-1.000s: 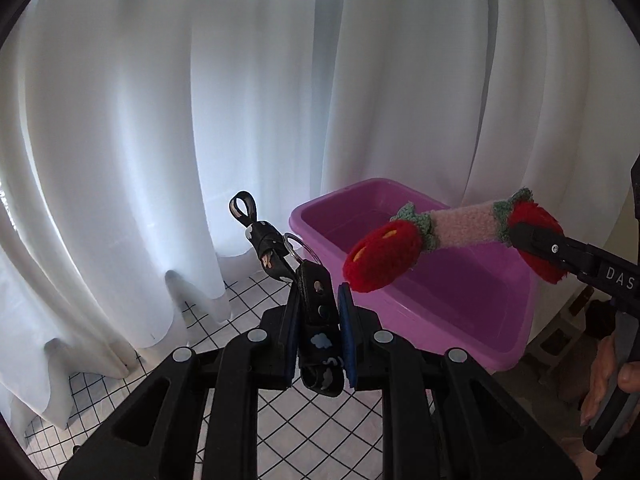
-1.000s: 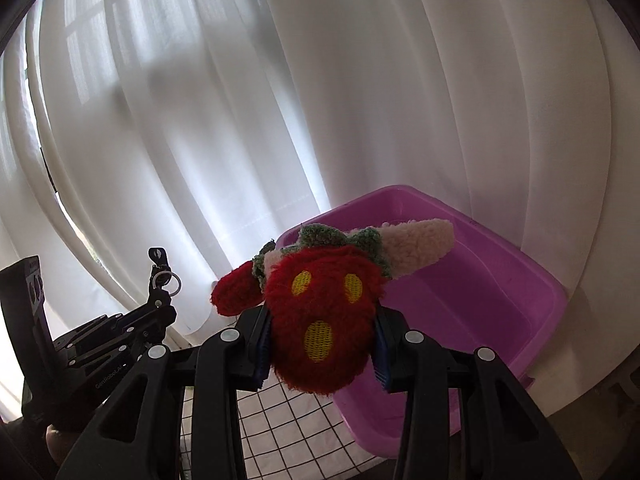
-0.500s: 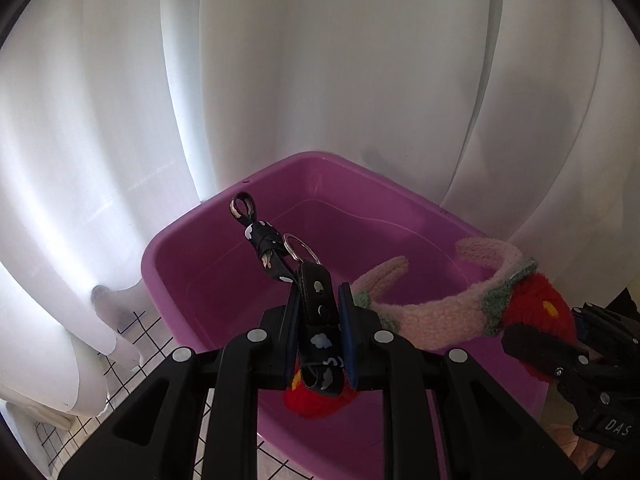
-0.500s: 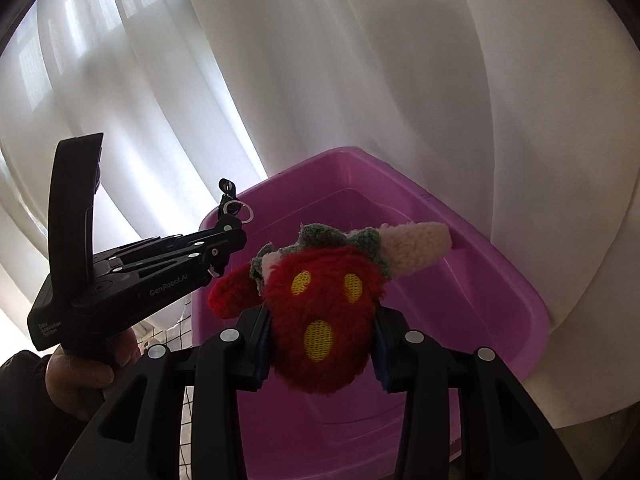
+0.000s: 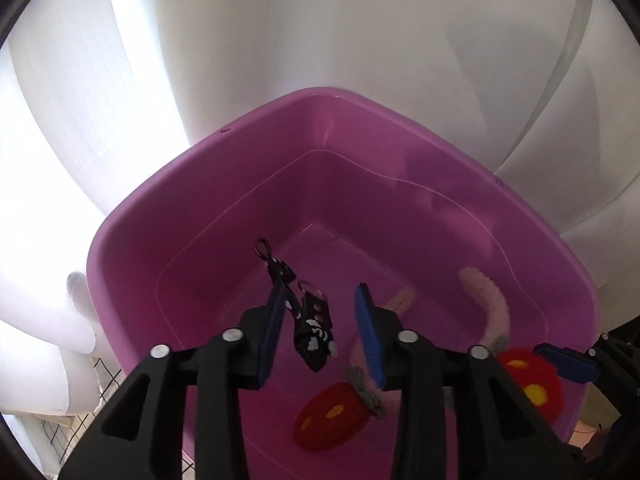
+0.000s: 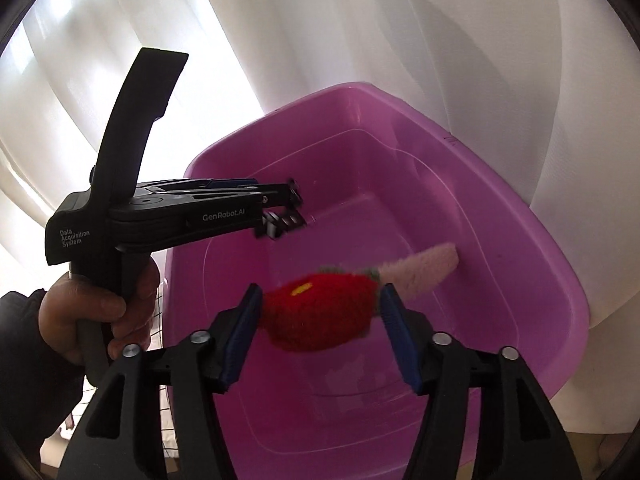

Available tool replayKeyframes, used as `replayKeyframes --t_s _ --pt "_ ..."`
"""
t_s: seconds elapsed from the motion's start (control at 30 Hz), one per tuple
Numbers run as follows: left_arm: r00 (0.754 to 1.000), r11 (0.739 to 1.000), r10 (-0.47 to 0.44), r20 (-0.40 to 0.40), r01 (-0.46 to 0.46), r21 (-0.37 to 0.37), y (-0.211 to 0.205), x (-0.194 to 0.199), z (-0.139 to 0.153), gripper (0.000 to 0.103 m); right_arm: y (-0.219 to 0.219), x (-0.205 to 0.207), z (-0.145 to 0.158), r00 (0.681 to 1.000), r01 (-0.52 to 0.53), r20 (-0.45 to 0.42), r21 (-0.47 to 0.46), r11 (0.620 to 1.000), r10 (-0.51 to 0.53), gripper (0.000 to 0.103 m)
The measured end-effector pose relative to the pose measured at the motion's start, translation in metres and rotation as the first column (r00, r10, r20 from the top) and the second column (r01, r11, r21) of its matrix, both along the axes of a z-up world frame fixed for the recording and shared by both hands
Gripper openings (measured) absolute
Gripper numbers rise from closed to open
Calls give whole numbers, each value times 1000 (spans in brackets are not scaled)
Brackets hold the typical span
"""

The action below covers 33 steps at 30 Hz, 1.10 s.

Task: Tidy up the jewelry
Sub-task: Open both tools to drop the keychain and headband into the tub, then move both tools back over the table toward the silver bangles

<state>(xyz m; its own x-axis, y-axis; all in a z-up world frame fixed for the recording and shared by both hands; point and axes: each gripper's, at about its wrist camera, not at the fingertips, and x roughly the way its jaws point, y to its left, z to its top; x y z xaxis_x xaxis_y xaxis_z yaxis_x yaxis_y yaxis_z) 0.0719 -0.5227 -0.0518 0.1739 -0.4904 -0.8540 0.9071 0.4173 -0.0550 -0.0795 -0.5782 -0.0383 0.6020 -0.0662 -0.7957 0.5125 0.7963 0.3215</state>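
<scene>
Keychain strap (image 5: pixel 308 320) hangs loose between the opening left tool (image 5: pixel 322 338) pads, mid-frame over the purple tub (image 5: pixel 224 216); the strawberry headband (image 6: pixel 320 312) sits between the opening right tool (image 6: pixel 320 340) pads, lower centre.

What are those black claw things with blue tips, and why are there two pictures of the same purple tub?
Those claws are grabbing tools. A person holds one in each hand, and each tool has a small camera looking along its two fingers. So there are two pictures: one from the left gripper, one from the right gripper. In the right picture you can see the person's hand squeezing the left tool's handle.

Both point down into a purple tub in front of a white curtain. Both tools' jaws are opening. A black keychain strap with little white shapes hangs between the left one's blue pads. A fuzzy pink headband with red strawberries on it is slipping out between the right one's pads.
</scene>
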Motion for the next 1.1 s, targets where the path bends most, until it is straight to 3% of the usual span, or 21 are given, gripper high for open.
replayKeyframes --t_s 0.03,0.07,0.33,0.53,0.77,1.1 --pt "1000 1000 3 4 -3 -4 0 0 1 72 3 -3 -1 1000 2 7 -5 1000 -2 66" --pt "1000 1000 4 11 -4 -16 1 -1 4 76 5 -2 0 1000 1 9 -16 1000 -1 66" --pt "1000 1000 11 29 -10 -17 5 -3 9 90 12 -7 9 999 -28 36 -23 999 29 67" --pt "999 999 31 28 -30 -29 15 -2 19 90 20 -12 9 998 -44 45 -21 999 45 67" --pt "997 994 66 34 -63 -94 45 0 47 92 41 -21 22 994 -82 69 -45 996 85 68" --pt "981 956 194 22 -184 -227 143 12 82 96 100 -6 47 962 -234 122 -89 968 244 72"
